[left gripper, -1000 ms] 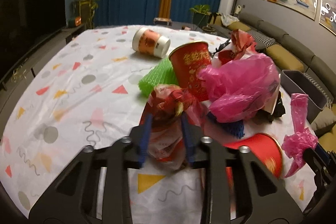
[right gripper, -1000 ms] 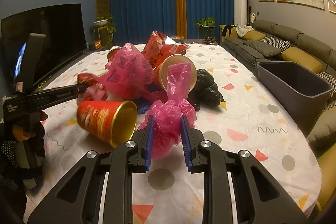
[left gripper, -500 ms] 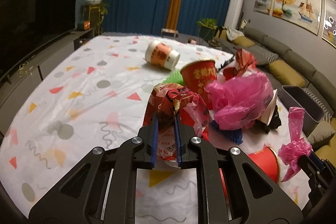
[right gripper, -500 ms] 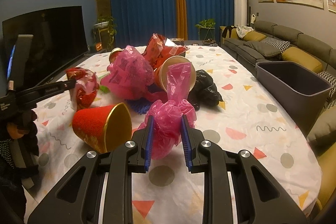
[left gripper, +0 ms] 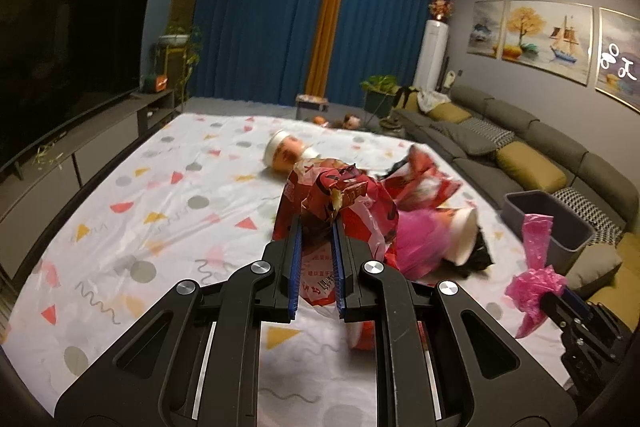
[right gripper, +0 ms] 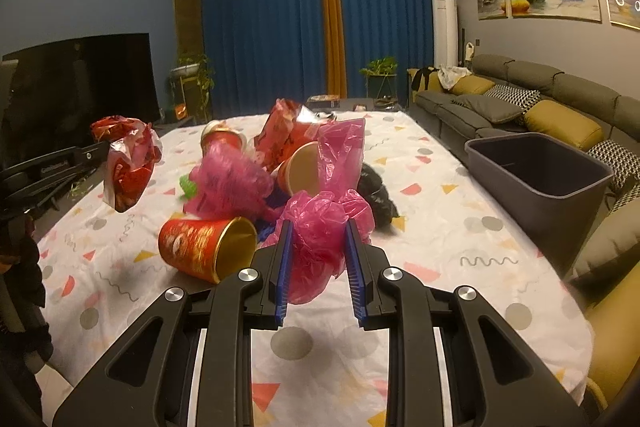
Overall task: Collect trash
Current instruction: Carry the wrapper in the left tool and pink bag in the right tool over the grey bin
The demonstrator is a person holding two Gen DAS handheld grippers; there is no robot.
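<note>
My left gripper (left gripper: 316, 227) is shut on a crumpled red and white plastic bag (left gripper: 344, 203), lifted off the table; the same red bag (right gripper: 128, 163) hangs at the left of the right wrist view. My right gripper (right gripper: 318, 227) is shut on a crumpled pink plastic bag (right gripper: 324, 223), which shows as a pink bag (left gripper: 534, 267) at the right edge of the left wrist view. Between them a pile of trash lies on the patterned tablecloth (right gripper: 440, 227): a tipped red paper cup (right gripper: 204, 251), another pink bag (right gripper: 232, 183), a black bag (right gripper: 376, 195).
A grey bin (right gripper: 540, 179) stands at the table's right edge, beside a grey sofa (right gripper: 540, 99). A cup (left gripper: 284, 155) lies on its side farther back on the table. A dark TV (left gripper: 68, 55) on a low cabinet runs along the left.
The left gripper closed on the red bag and raised it off the table, away from the pile. The right gripper kept its hold on the pink bag and rose slightly.
</note>
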